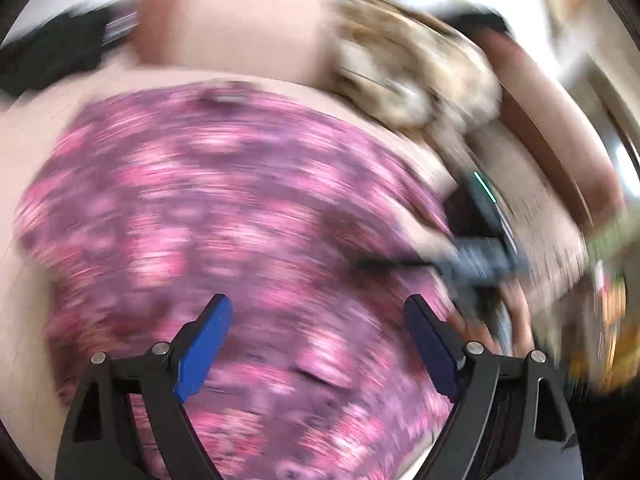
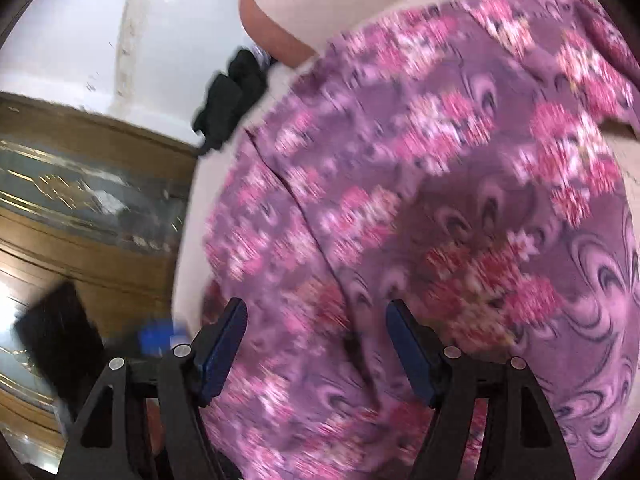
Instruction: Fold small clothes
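Observation:
A purple garment with pink flowers (image 1: 224,216) lies spread flat on a pale surface (image 1: 24,148); the left wrist view is heavily blurred. My left gripper (image 1: 318,304) hangs open just over the cloth's near part, with nothing between its blue pads. In the right wrist view the same garment (image 2: 440,184) fills the right side, a seam running down its left part. My right gripper (image 2: 316,306) is open over the garment's lower left area, its pads apart and holding nothing. A dark blurred shape (image 1: 480,260) at the garment's right edge looks like the other gripper.
A leopard-patterned cloth (image 1: 408,72) is bunched beyond the garment's far right corner. A black cloth (image 2: 232,100) lies at the surface's edge. Left of the surface are brown wood (image 2: 80,152) and a black flat object (image 2: 56,328). A pinkish cushion (image 1: 224,20) is at the back.

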The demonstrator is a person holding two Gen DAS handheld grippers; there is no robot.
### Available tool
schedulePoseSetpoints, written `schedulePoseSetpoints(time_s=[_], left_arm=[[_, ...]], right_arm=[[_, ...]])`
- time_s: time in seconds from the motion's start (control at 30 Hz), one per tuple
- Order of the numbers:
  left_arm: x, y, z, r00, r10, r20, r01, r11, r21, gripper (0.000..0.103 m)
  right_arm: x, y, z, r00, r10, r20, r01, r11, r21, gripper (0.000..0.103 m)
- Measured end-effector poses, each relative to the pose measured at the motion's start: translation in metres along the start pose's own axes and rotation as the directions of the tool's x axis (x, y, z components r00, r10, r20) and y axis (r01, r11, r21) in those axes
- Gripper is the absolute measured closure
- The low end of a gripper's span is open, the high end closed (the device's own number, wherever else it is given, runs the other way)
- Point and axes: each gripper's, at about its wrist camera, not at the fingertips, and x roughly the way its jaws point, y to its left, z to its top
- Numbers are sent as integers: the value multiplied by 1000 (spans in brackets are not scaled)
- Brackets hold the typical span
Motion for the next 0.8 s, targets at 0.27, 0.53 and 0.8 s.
schedulePoseSetpoints(time_s=[0.27, 0.53, 0.8], left_arm=[[-6, 100, 8, 985, 136, 104, -82, 908, -410, 16], [-22, 133, 1, 987, 72, 144, 15, 850, -526, 16], [-48, 144, 2, 972, 88, 219, 58, 809, -584, 17]], right_arm=[[30, 39, -30, 981, -186, -61, 174, 973, -152, 92], [-71, 96, -96, 996, -44, 80, 59, 978, -201, 92], [-65, 59, -118, 965, -255, 62, 262, 951, -164, 42]])
